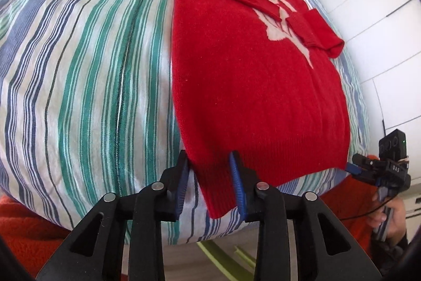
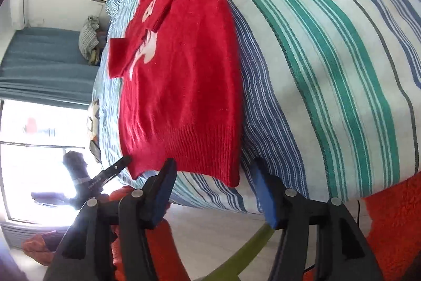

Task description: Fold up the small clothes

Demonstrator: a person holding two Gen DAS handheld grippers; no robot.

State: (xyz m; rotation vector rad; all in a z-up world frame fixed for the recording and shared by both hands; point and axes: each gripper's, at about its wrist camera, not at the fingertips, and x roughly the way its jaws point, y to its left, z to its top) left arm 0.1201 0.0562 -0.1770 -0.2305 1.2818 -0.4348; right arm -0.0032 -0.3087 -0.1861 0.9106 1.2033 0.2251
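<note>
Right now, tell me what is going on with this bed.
A person is folding a small red knitted sweater on the striped bedspread. Both sleeves are already folded across the front. The left gripper is open with the sweater's hem corner between its fingers. The right gripper is open just short of the other hem corner, holding nothing.

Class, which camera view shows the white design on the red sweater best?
The left wrist view: the design on the sweater is larger there, though the folded sleeves cross it. The right wrist view shows the design smaller, foreshortened and likewise partly covered.
</note>
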